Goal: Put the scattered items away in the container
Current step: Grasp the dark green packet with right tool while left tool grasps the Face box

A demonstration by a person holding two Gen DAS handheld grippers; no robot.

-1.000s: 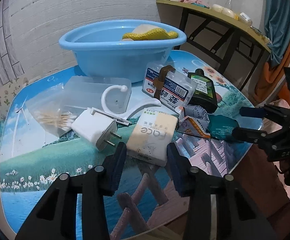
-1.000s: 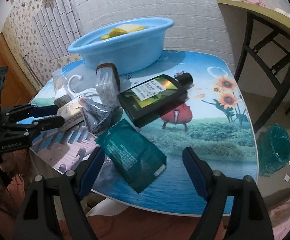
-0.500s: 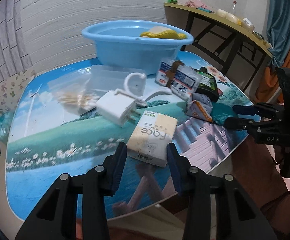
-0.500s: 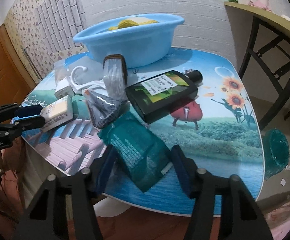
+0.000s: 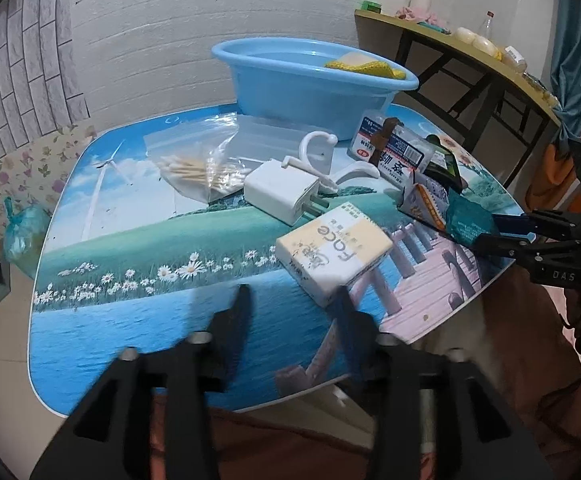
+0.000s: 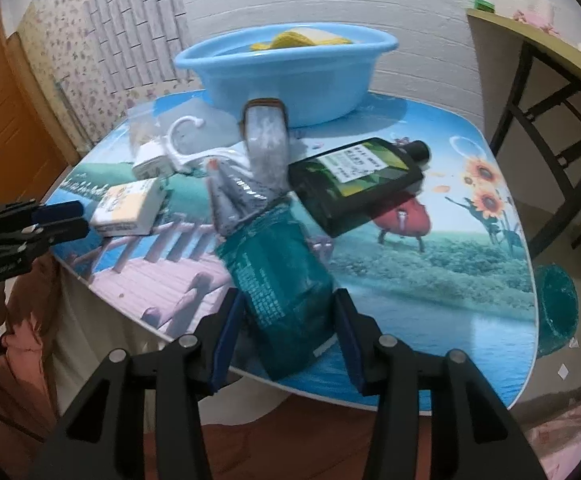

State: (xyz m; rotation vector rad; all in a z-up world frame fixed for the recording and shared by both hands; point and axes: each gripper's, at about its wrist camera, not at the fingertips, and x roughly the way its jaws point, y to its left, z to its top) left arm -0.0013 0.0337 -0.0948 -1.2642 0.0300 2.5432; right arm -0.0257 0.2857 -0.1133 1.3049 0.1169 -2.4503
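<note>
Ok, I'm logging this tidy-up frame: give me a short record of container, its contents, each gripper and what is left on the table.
container: blue basin, at the table's far side
in container: yellow sponge
right gripper: closing around teal packet
left gripper: opening, nothing between jaws, tissue pack just ahead
on table: white charger, dark bottle, cotton swab bag

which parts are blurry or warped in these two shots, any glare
Left wrist view: the left gripper fingers are motion-smeared, the tissue pack stays fairly sharp. Right wrist view: the teal pouch and clutter behind are softly blurred. Both: fisheye bends the table edge, corners dark; no strong glare.
</note>
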